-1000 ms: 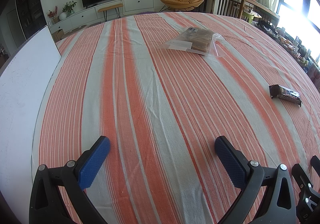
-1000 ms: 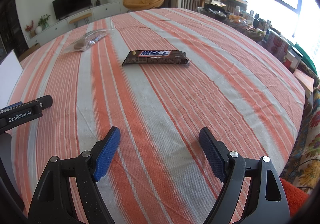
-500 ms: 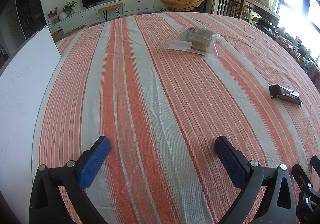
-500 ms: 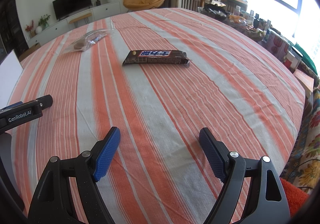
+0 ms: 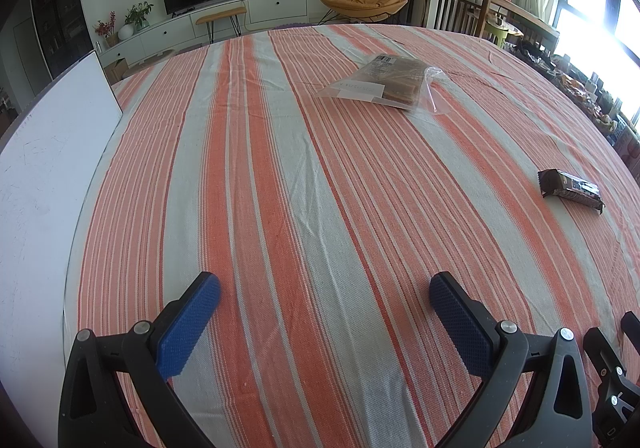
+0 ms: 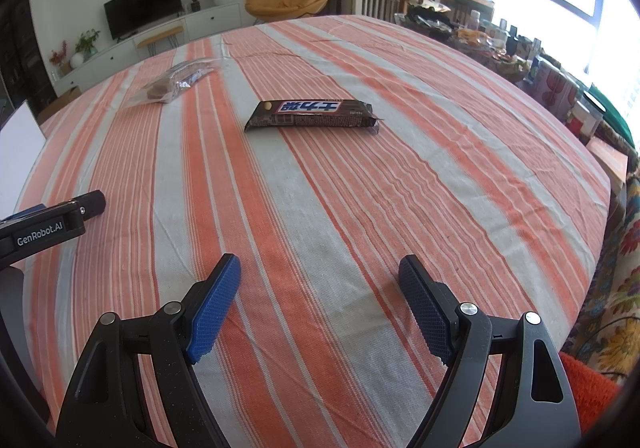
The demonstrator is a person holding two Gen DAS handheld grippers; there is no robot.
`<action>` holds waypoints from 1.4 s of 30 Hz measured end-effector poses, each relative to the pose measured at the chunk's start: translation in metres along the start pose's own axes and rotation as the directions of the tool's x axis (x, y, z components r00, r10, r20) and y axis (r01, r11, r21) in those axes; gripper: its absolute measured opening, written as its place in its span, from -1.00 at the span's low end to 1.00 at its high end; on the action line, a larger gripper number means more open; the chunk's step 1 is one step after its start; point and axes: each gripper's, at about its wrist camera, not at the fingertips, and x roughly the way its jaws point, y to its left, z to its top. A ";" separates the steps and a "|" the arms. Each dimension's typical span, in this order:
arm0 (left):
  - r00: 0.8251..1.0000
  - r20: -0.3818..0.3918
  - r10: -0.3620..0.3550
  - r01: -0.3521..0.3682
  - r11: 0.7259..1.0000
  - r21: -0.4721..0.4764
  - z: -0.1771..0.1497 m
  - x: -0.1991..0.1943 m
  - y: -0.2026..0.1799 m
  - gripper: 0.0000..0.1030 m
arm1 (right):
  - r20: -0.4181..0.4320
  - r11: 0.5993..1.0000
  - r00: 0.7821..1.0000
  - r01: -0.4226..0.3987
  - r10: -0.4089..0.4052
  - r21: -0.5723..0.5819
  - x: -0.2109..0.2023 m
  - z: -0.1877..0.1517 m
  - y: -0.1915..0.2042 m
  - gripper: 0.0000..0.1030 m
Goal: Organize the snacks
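A brown chocolate bar (image 6: 312, 114) lies flat on the striped tablecloth, well ahead of my right gripper (image 6: 320, 280), which is open and empty. The bar also shows at the far right of the left wrist view (image 5: 570, 187). A clear plastic bag of brown snacks (image 5: 388, 82) lies far ahead and to the right of my left gripper (image 5: 325, 298), which is open and empty. The bag shows at the far left in the right wrist view (image 6: 172, 82). Both grippers hover low over the near part of the table.
A white board (image 5: 44, 184) lies along the table's left edge. The left gripper's body (image 6: 44, 226) shows at the left of the right wrist view. A cluttered side table (image 6: 520, 56) stands beyond the table's right edge. Chairs and a TV cabinet stand behind.
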 end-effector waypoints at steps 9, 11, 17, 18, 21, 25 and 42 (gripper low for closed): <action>1.000 0.001 0.005 -0.005 1.000 -0.009 0.001 0.002 0.000 1.00 | 0.000 1.000 1.000 0.000 0.000 -0.001 0.000 0.000 0.000 0.63; 1.000 0.001 0.005 -0.005 1.000 -0.009 0.001 0.002 0.000 1.00 | 0.000 1.000 1.000 -0.001 0.001 0.000 0.000 0.000 0.000 0.63; 0.996 -0.083 -0.013 0.013 1.000 -0.009 0.011 0.005 0.000 1.00 | 0.000 1.000 1.000 -0.002 0.002 0.000 0.000 0.000 0.000 0.65; 0.994 -0.113 -0.013 0.012 1.000 -0.014 0.015 0.007 0.000 1.00 | -0.001 1.000 1.000 -0.004 0.004 -0.001 0.000 0.000 0.000 0.66; 0.975 -0.221 0.002 -0.004 1.000 -0.010 0.026 0.015 -0.003 1.00 | -0.003 1.000 1.000 -0.009 0.009 -0.004 0.001 0.000 0.001 0.69; 0.931 -0.365 -0.005 0.016 0.999 0.028 0.049 0.032 -0.007 0.99 | -0.003 1.000 1.000 -0.014 0.014 -0.008 0.001 0.000 0.003 0.70; 0.946 -0.307 -0.108 0.204 0.932 0.300 0.205 0.117 -0.091 0.94 | 0.001 0.999 0.999 -0.043 0.043 -0.032 0.002 0.000 0.005 0.71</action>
